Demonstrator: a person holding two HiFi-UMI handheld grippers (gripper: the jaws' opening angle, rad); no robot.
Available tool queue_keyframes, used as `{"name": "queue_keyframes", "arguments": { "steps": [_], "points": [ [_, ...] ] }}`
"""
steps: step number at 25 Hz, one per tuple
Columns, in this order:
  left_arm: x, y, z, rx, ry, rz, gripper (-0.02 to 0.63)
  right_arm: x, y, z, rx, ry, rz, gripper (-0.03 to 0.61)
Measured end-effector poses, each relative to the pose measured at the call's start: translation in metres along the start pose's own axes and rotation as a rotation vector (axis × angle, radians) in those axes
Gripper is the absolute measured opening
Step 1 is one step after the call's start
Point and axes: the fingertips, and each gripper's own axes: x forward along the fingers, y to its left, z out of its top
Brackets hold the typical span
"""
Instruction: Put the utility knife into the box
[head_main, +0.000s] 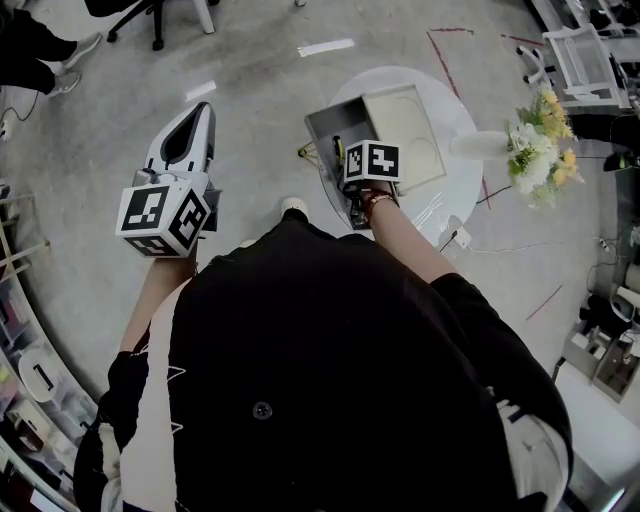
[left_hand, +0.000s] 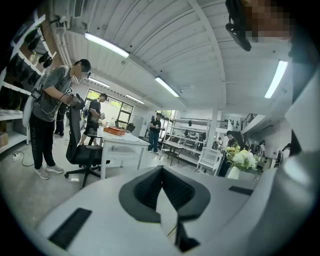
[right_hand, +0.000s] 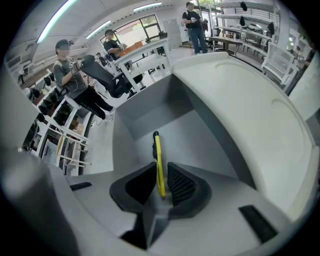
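Note:
A grey box (head_main: 328, 122) stands with its cream lid (head_main: 405, 130) flipped back on a round white table (head_main: 455, 205). My right gripper (right_hand: 159, 175) hangs over the box's inside (right_hand: 200, 142), shut on the yellow utility knife (right_hand: 158, 160). The knife stands lengthwise between the pads, its far end out over the box floor. In the head view the knife (head_main: 338, 150) shows just left of the right gripper's marker cube (head_main: 372, 162). My left gripper (head_main: 203, 108) is raised off to the left, away from the table, shut with nothing in it (left_hand: 161, 170).
A vase of white and yellow flowers (head_main: 535, 150) stands on the table's right edge. An office chair (head_main: 150, 15) and someone's feet (head_main: 60, 60) are on the floor at the far left. Shelves (head_main: 35, 380) line the left side, and several people stand by desks (left_hand: 120, 142).

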Motion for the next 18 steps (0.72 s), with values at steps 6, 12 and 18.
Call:
{"name": "queue_keyframes", "arguments": {
  "steps": [6, 12, 18],
  "points": [
    [0.0003, -0.0020, 0.0005, -0.002, -0.006, 0.007, 0.011, -0.0009, -0.0022, 0.0003, 0.015, -0.001, 0.010, 0.075],
    [0.0026, -0.0047, -0.0011, -0.001, -0.007, 0.004, 0.011, -0.0005, -0.0035, 0.0014, 0.029, -0.004, 0.018, 0.077],
    [0.0031, -0.0059, -0.0010, -0.004, -0.012, 0.004, 0.011, -0.0036, -0.0099, 0.0060, 0.043, -0.021, 0.006, 0.100]
  ]
}}
